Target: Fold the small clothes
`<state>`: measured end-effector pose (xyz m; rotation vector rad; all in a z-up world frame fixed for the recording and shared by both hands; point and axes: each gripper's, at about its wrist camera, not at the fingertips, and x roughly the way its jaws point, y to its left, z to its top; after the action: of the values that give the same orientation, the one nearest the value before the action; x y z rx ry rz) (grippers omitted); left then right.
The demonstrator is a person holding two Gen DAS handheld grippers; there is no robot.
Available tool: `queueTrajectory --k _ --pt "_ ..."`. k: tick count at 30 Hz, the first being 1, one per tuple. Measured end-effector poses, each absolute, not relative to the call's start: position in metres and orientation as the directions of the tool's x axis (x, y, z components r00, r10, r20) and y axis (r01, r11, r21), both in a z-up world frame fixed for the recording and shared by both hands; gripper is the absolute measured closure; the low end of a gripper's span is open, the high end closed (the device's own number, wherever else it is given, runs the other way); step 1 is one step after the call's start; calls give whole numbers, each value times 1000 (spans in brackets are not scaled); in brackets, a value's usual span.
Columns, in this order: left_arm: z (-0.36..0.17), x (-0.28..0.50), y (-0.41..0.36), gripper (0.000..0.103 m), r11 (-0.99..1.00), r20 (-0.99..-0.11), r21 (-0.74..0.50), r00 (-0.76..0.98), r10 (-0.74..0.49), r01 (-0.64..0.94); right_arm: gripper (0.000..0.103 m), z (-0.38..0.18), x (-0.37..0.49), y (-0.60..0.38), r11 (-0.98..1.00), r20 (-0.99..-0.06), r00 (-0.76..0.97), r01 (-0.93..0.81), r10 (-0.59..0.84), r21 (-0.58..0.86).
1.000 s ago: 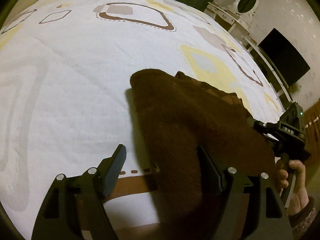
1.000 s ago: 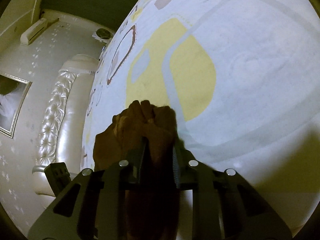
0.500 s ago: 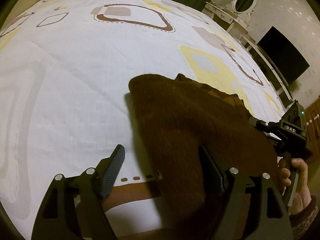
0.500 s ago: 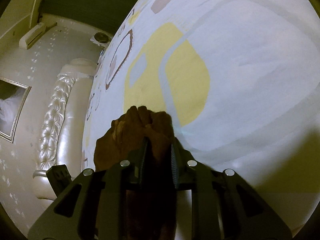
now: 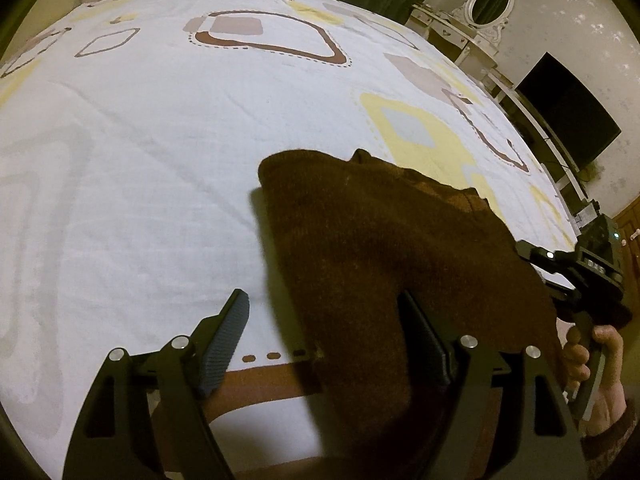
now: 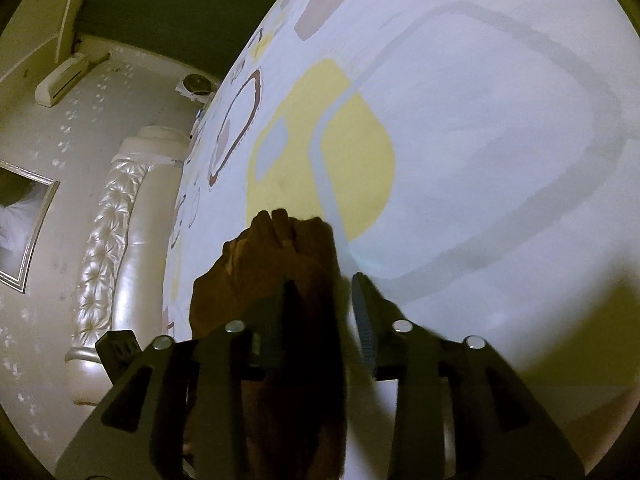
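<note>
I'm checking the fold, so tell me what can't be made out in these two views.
- Left wrist view: the brown garment's near end is cut off by the bottom edge and the left gripper.
- Right wrist view: the right gripper is motion-blurred, so its grip is unclear.
- Garment type: bunched, unreadable.

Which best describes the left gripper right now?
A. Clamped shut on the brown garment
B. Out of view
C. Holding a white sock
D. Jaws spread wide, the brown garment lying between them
D. In the left wrist view the left gripper has its two fingers far apart, with the brown garment draped on the patterned bedsheet across the gap between them, unclamped.
</note>
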<state>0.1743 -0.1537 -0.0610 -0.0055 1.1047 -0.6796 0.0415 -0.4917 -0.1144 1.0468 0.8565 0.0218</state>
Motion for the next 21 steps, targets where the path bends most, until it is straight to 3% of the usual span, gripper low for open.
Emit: queueTrajectory --k 6,21 --pt "-57 170 -150 25 817 -827 -321 278 -488 479 55 -109 17 -487 530 -616 691 385 377 756" --pt "-33 106 -122 25 855 -822 -214 385 -419 472 47 -108 -53 -451 524 -623 682 395 384 755"
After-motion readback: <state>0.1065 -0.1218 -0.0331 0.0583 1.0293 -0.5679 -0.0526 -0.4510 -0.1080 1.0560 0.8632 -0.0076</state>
